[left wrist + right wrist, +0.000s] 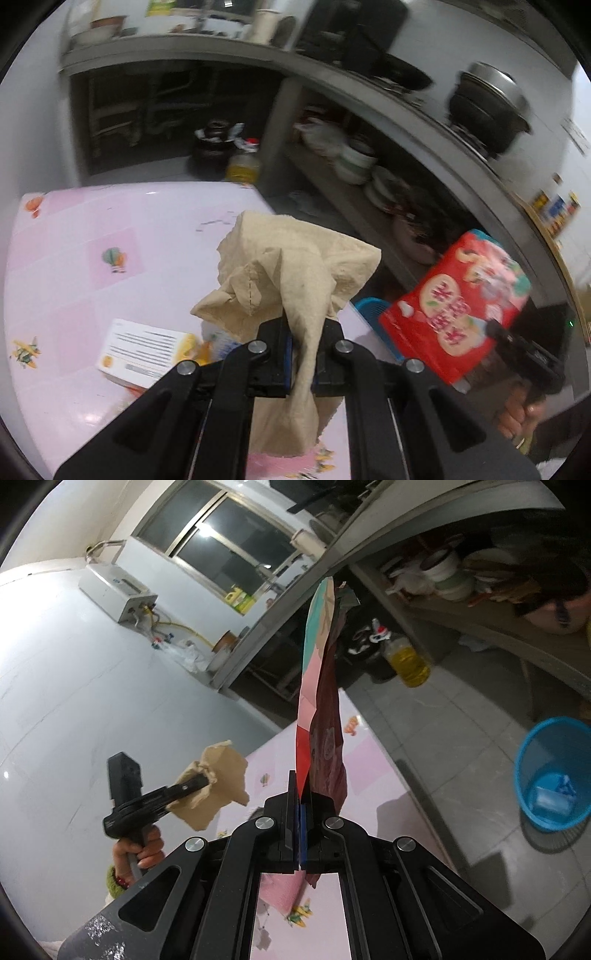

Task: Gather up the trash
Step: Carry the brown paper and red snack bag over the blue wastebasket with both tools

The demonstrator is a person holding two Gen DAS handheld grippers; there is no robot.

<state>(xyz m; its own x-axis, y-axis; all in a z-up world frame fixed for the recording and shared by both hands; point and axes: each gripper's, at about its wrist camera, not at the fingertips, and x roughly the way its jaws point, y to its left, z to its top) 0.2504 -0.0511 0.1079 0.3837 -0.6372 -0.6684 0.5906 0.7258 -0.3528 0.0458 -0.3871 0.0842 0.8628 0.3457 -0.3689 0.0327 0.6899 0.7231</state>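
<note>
**Inspector A:** Left gripper [303, 343]: jaws clamped on a thin fold of the crumpled beige paper towel [291, 269], lower centre of the left wrist view. Right gripper [302, 805]: jaws pressed together on the bottom edge of the red snack wrapper [320, 716], which stands edge-on up the middle of the right wrist view. Both items are held above the pink table [74, 258].

**Inspector B:** Risks?

**A:** My judgement: the towel is pinched by a narrow twist only, so a quick swing could let it slide out. The wrapper is tall and limp; it may fold or catch the rim when lowered. The blue bin [554, 771] sits on the floor at the right edge of that view, well apart from both grippers, so a release now would miss it.

**B:** Anything unclear?

**A:** The left wrist view is blurred at right, so the wrapper's print is hard to read. A white box [144, 350] on the table is partly hidden behind the gripper. The bin's contents are indistinct, and the dark shelves cannot be itemised.
</note>
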